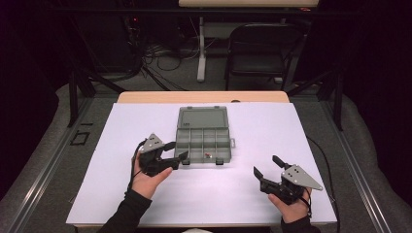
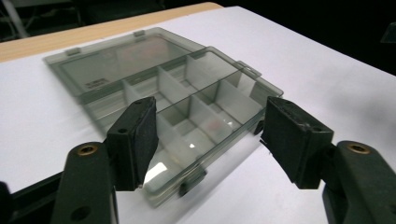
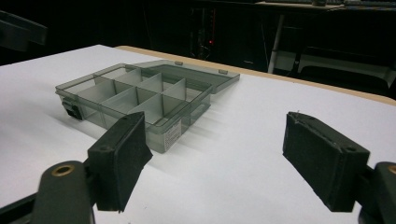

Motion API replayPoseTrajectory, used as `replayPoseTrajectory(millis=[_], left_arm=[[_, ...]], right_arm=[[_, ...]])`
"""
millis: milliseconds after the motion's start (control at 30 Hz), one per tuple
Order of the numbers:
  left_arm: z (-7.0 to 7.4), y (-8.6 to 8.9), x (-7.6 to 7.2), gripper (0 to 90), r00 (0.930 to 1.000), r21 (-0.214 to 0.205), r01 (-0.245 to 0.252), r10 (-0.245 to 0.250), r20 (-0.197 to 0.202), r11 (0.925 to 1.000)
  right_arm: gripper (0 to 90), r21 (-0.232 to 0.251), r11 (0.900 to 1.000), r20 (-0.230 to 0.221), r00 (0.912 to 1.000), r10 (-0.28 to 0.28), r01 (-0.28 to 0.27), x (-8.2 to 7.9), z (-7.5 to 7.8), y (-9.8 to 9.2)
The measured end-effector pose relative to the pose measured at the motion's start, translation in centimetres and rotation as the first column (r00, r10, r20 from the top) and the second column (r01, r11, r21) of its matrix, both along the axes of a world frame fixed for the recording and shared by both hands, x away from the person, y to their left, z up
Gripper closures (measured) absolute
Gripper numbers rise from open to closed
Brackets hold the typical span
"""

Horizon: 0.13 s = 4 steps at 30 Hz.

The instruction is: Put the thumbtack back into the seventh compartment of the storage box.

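Organizer box lies flat with lid swung open away from the person, compartment rows running left-right. Left gripper released near its front-left corner; right gripper released, well apart. Small item in a front compartment too tiny to identify.

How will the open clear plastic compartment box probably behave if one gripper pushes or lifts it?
The compartment box looks thin-walled and almost bare inside, so it is probably light and would slide easily on the smooth white sheet. Its lid lies folded back flat, so lifting by one edge may let the lid swing. Clear hard plastic is likely stiff but slippery.
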State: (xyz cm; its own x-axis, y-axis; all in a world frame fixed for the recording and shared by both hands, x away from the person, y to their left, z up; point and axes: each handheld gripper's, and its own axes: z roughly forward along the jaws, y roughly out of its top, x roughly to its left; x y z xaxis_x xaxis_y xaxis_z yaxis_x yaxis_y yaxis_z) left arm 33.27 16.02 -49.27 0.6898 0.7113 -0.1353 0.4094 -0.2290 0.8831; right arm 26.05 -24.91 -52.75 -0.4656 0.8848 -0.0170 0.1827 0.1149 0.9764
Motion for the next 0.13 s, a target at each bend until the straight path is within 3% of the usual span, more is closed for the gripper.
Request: replayPoseTrajectory(millis=[133], left_arm=[[-0.1, 2.1, -0.5, 31.4, 0.9989, -0.014, -0.043, 0.043, 0.017, 0.999]], right_arm=[[21.1, -0.002, 1.0, 0.0, 1.0, -0.004, 0.004, 0.0, 0.0, 0.0]])
